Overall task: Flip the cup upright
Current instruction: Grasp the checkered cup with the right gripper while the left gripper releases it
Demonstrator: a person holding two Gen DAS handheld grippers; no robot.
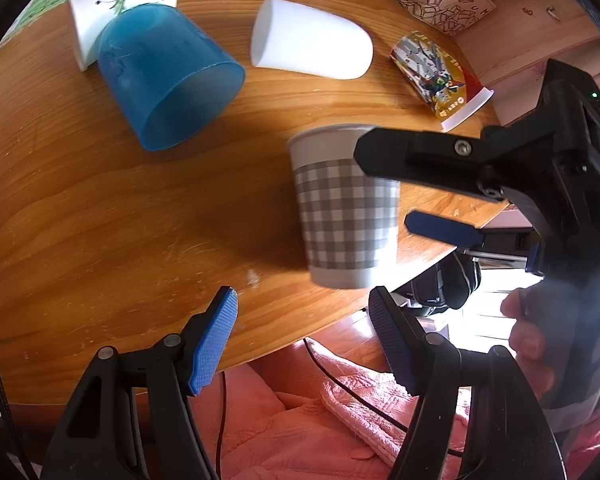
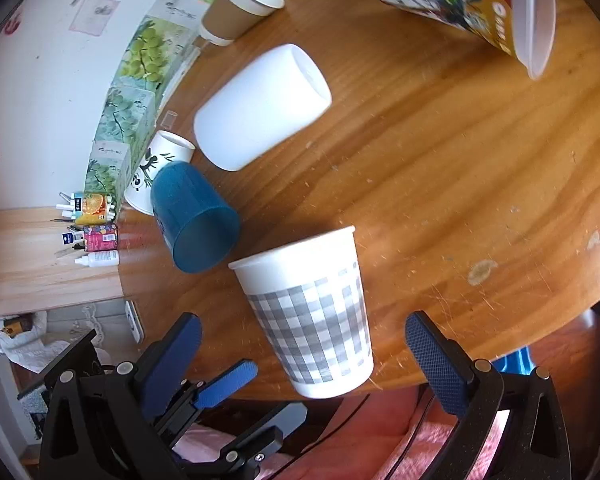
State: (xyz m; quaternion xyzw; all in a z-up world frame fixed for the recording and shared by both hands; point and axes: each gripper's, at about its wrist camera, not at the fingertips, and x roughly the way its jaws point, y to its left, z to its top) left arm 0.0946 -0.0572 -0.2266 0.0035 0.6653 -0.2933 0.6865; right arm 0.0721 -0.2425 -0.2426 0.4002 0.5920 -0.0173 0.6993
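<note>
Right wrist view: checked cup (image 2: 316, 316) standing rim-up near table (image 2: 460, 160) edge, so flip looks done for that one; right claw (image 2: 304, 344) wide apart round it, not touching; left claw (image 1: 302, 336) apart too, holding nothing. Still lying down: white cup (image 2: 260, 108), blue cup (image 2: 196, 220), panda cup (image 2: 156, 168), colourful cup (image 2: 460, 0); brown cup (image 2: 240, 8) prob. tipped too. Writing on colourful cup too blurry to read.
</note>
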